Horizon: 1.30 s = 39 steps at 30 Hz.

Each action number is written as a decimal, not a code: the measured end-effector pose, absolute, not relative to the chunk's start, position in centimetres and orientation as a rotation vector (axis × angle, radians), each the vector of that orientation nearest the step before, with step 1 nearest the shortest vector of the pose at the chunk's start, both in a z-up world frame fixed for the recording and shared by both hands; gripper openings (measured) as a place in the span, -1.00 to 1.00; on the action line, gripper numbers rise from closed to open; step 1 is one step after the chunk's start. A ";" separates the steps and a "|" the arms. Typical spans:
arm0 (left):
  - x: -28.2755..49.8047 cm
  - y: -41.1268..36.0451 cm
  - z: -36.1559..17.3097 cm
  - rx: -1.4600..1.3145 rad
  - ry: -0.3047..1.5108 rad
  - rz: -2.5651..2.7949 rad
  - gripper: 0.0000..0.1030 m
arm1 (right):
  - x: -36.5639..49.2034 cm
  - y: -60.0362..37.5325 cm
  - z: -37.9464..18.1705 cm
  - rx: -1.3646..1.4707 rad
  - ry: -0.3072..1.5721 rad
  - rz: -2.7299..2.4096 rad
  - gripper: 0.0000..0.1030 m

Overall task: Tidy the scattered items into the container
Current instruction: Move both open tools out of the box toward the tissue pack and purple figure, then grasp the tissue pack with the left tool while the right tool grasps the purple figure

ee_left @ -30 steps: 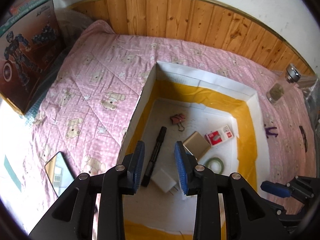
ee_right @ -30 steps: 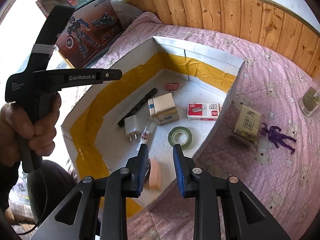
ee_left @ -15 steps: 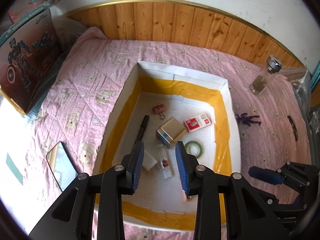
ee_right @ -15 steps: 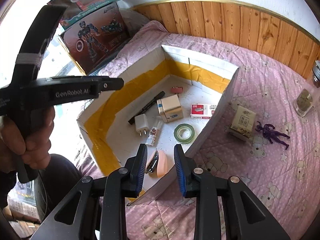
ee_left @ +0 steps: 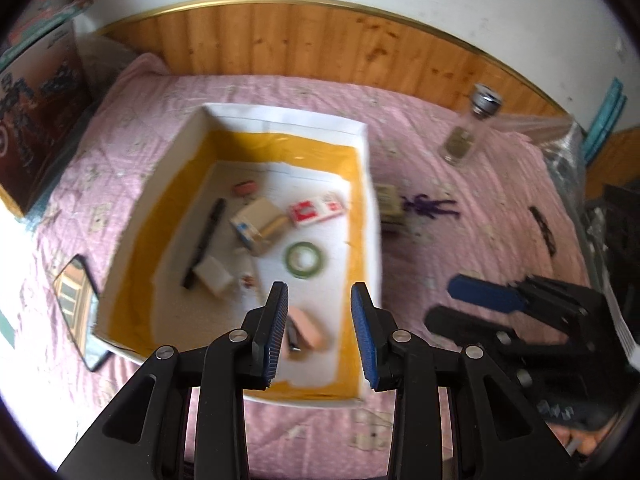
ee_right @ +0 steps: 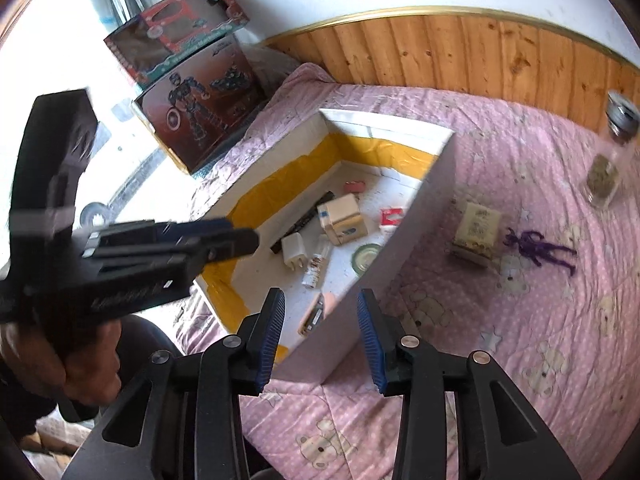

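A white box with a yellow-taped inside (ee_left: pixel 366 184) (ee_right: pixel 416 216) lies on a pink bear-print quilt. It holds a black marker (ee_left: pixel 206 236), a white charger (ee_right: pixel 294 250), a small carton (ee_right: pixel 344 220), a red-and-white box (ee_left: pixel 316 210), a green tape roll (ee_left: pixel 305 258) and a pink stapler (ee_left: pixel 306 332). On the quilt to the right of it lie a small beige box (ee_right: pixel 478 228), a purple figure (ee_right: pixel 538 248) and a glass jar (ee_right: pixel 604 176). My left gripper (ee_left: pixel 320 332) is open and empty above the box's near end. My right gripper (ee_right: pixel 322 340) is open and empty over the box's near corner.
A phone (ee_left: pixel 76 292) lies on the quilt left of the box. Toy boxes (ee_right: pixel 196 108) lean at the far left by the window. Wood panelling (ee_left: pixel 320 52) runs behind the bed. A black item (ee_left: pixel 542 228) lies at the quilt's right edge.
Both grippers have pulled back and up from the box and shifted right. The pink stapler now lies in the box's near end.
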<state>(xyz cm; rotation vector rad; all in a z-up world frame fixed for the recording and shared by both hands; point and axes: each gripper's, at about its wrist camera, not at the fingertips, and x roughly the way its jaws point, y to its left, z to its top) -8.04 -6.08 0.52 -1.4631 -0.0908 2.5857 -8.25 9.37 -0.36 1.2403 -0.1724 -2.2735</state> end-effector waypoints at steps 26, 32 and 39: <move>-17.3 8.3 -7.5 -1.561 -0.020 2.505 -0.12 | -15.2 24.8 -8.0 1.411 -0.211 -2.419 0.05; -20.7 9.3 -11.0 -1.617 0.018 2.576 -0.10 | -19.2 23.9 -10.2 1.397 0.071 -2.422 0.28; -23.0 9.4 -14.0 -1.633 0.033 2.607 -0.09 | -23.1 22.4 -14.2 1.370 0.353 -2.340 0.35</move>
